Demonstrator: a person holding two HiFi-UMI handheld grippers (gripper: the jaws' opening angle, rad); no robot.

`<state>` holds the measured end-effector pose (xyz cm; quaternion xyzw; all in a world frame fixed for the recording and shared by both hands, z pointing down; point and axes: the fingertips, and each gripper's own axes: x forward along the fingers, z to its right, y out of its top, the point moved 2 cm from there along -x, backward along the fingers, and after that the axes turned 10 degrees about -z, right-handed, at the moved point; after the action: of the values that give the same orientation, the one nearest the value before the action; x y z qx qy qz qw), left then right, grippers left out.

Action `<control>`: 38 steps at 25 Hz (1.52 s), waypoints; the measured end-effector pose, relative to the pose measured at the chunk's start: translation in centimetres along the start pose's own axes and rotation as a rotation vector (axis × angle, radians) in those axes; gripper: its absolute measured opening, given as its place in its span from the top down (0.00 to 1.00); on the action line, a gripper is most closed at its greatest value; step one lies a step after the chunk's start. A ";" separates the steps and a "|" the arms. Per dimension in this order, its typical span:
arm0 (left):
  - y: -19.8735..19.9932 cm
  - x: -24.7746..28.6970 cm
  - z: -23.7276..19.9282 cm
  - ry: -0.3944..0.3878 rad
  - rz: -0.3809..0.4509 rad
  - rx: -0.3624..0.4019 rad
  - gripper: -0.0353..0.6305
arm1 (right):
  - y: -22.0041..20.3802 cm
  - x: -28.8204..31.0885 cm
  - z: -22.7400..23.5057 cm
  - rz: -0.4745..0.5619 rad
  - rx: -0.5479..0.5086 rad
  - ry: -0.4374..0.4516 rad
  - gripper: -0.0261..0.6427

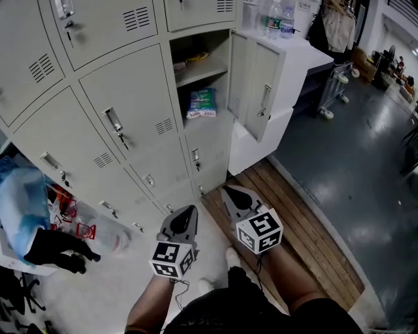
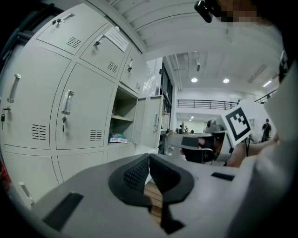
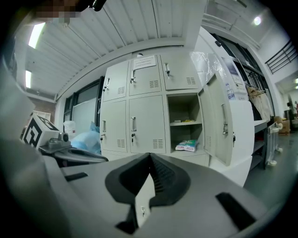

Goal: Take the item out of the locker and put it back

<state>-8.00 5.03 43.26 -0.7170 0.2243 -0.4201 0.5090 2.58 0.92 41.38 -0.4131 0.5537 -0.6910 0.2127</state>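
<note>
A green and white packet [image 1: 201, 103] lies on the lower shelf of the open locker [image 1: 202, 85], whose door [image 1: 251, 85] stands swung out to the right. The packet also shows in the left gripper view [image 2: 118, 138] and the right gripper view [image 3: 187, 145]. Both grippers hang low in front of the person, well short of the locker. My left gripper [image 1: 190, 210] [image 2: 149, 157] is shut with nothing in it. My right gripper [image 1: 225, 190] [image 3: 149, 155] is shut and empty too, jaws touching at the tips.
A wall of grey lockers [image 1: 111, 117] with closed doors fills the left. A yellow item [image 1: 196, 57] lies on the upper shelf. Bottles [image 1: 274, 18] stand on a white cabinet [image 1: 307, 55] at right. Wooden boards [image 1: 294, 215] lie underfoot. A blue bag [image 1: 23, 202] sits far left.
</note>
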 end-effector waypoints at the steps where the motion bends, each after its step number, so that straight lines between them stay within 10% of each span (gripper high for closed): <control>1: 0.3 0.5 0.0 0.002 -0.001 -0.002 0.94 | 0.1 0.3 0.5 -0.003 -0.002 0.004 0.96; 38: 7.2 16.3 -2.9 0.207 0.045 -0.074 0.94 | 5.0 13.4 15.5 -0.019 -0.165 0.191 0.87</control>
<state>-0.72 -11.51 43.08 -0.6829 0.3071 -0.4719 0.4654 6.66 -19.77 41.86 -0.3670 0.6224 -0.6813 0.1177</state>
